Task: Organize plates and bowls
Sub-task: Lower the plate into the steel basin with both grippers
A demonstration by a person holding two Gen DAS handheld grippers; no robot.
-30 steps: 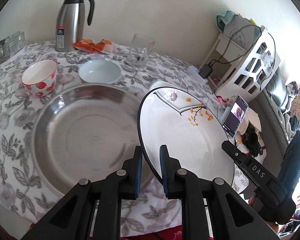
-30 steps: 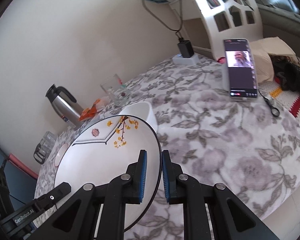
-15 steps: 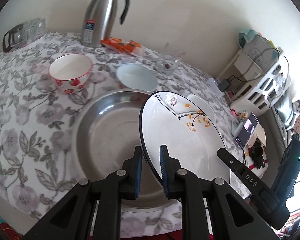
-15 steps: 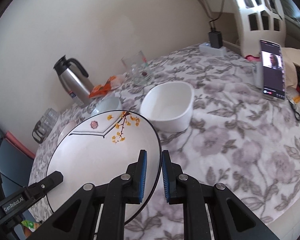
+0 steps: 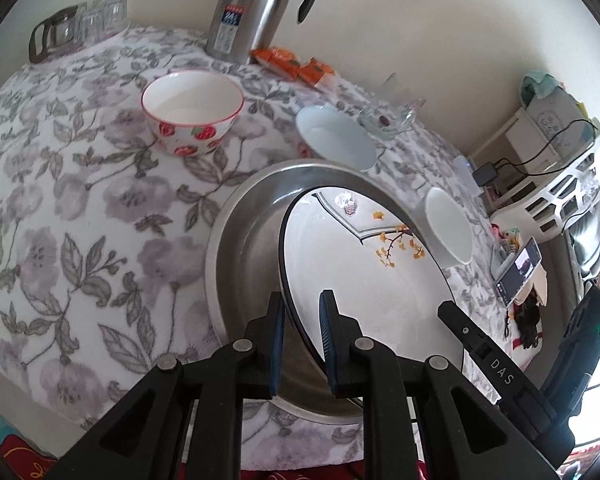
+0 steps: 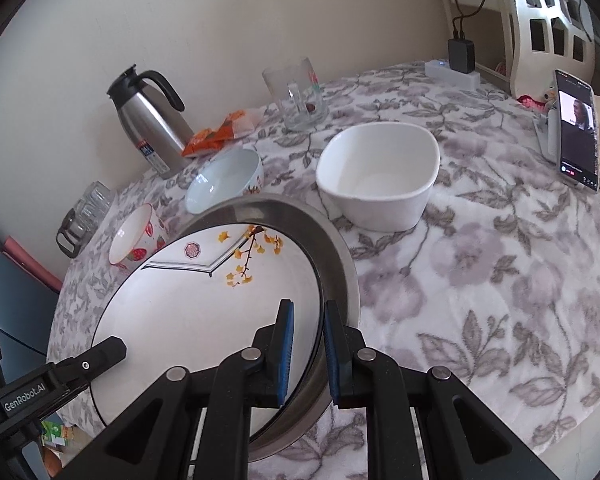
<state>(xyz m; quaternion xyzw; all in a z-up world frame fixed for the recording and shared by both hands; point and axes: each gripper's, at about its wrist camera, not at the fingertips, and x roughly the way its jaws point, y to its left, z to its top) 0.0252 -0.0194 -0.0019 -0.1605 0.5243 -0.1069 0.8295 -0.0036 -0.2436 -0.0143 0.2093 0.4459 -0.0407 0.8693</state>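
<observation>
A white plate [image 5: 360,276] with a black rim and yellow flowers is held from both sides over a large steel dish [image 5: 244,248]. My left gripper [image 5: 300,332] is shut on its left rim. My right gripper [image 6: 308,340] is shut on its right rim; the plate [image 6: 204,312] and the steel dish [image 6: 340,256] show there too. A strawberry bowl [image 5: 192,112], a pale blue bowl [image 5: 336,136] and a white square bowl [image 6: 380,172] stand behind on the flowered tablecloth.
A steel thermos [image 5: 256,4], orange snack packets [image 5: 296,66] and a glass mug [image 6: 296,96] stand near the wall. Glasses in a holder [image 5: 76,24] sit at the far left. A phone [image 6: 576,128] stands at the right edge beside a white shelf [image 5: 560,184].
Both grippers have carried the plate left and down, from beside the steel dish to over it. The white square bowl behind has come into view.
</observation>
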